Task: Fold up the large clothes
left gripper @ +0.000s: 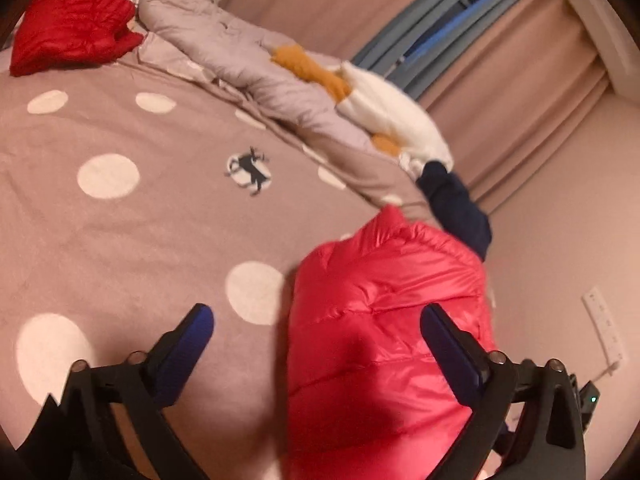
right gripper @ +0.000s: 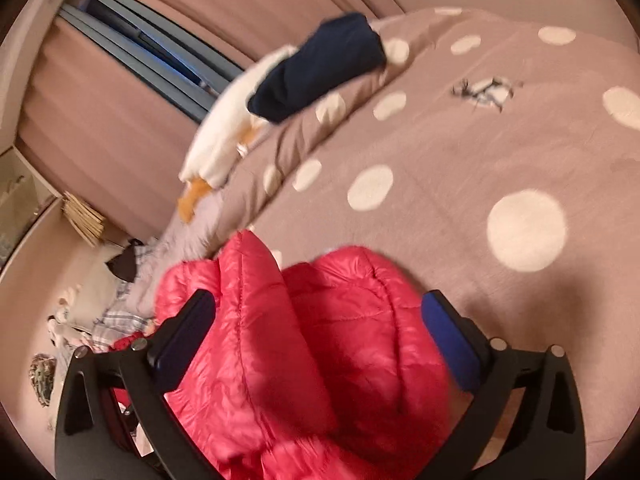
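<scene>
Pink down jacket (right gripper: pixel 304 360) sits betw. R gripper (right gripper: pixel 320 324) fingers, jaws wide, ungripped. L gripper (left gripper: pixel 316 340) released; jacket lies right, long axis near-far.

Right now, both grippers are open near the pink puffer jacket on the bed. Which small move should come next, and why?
Probably close the right gripper on the pink puffer jacket. Its jaws stand wide open with the bunched, still unfolded jacket between them. The left gripper is also open, with only the jacket's edge between its fingers and polka-dot bedding under the rest, so it seems less ready to grip.
</scene>
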Demonstrator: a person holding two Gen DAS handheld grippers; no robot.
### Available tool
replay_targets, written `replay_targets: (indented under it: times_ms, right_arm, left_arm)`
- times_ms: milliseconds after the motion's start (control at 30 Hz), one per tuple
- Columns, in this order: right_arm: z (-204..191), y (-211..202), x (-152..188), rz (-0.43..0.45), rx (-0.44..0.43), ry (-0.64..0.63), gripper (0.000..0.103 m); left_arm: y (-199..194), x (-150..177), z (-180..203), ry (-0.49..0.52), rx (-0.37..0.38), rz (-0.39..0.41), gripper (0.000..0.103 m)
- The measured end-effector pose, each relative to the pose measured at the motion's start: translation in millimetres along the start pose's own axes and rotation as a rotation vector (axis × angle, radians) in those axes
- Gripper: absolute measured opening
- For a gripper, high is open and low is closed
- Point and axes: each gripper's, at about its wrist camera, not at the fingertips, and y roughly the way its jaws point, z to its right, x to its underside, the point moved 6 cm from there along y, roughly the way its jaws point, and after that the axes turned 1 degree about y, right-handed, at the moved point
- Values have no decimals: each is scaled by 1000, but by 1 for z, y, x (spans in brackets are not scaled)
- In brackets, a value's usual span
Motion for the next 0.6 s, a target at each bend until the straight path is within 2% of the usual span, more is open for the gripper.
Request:
replay_targets:
  times_ms: [100,167,233,333,400,433,500,600]
  right_arm:
    - [5,-14,2,-4,-20,-7,103]
    - [16,-14,5,-27,-12,24,103]
    - [31,-8,11,-74,-28,103,103]
    - [46,-6,16,-93,-82,208,103]
    - [54,-2,21,-113,-104,277,103]
    - [56,-1,23,-126,-121,297,103]
    - [59,3,29,-159,-163,345,103]
    - [53,13,37,-224,-223,374,103]
  left_arm:
    - [-12,-1,-5,76,-44,36,102]
    - [-15,-3,-8,49,-38,85,102]
    - [-8,4,-12,6,5,37,102]
    - [8,15,-16,-26,65,-85,102]
    - [15,20,-20,-104,120,-136,102]
    - [16,23,-24,-172,182,-162,102]
    - [19,24,-27,-252,252,-191,102]
    - [20,20,-35,-330,260,-202,102]
